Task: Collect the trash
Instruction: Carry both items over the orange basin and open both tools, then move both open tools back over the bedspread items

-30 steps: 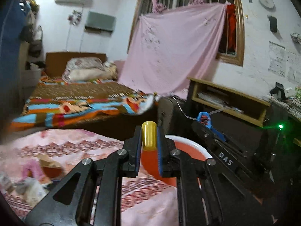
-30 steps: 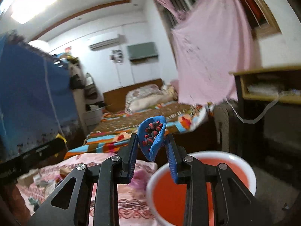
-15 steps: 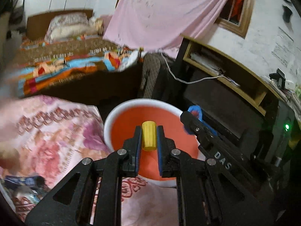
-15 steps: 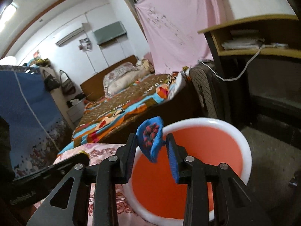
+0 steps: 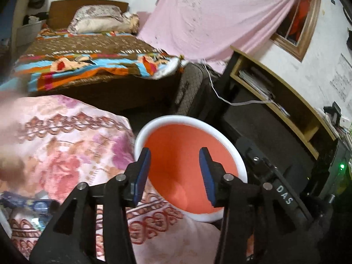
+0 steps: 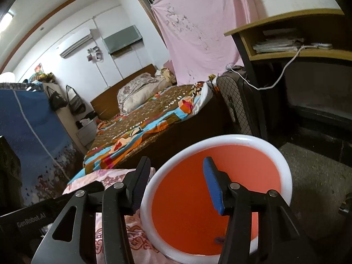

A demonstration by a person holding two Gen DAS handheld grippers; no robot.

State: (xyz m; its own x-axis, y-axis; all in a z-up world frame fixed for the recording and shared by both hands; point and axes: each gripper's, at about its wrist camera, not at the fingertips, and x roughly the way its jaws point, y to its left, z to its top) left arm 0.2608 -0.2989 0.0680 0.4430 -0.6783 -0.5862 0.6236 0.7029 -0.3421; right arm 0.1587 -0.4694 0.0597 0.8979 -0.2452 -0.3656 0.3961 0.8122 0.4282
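Left wrist view is showing a floral bedspread (image 5: 66, 145) beside the orange bin (image 5: 220, 129); left gripper (image 5: 175, 171) and right gripper (image 6: 176, 182), jaws having just been opening, are hanging released and empty, the yellow and blue scraps gone.

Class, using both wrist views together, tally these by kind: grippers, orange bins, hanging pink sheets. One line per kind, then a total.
grippers: 2 (left gripper, right gripper)
orange bin: 1
hanging pink sheet: 1
total: 4
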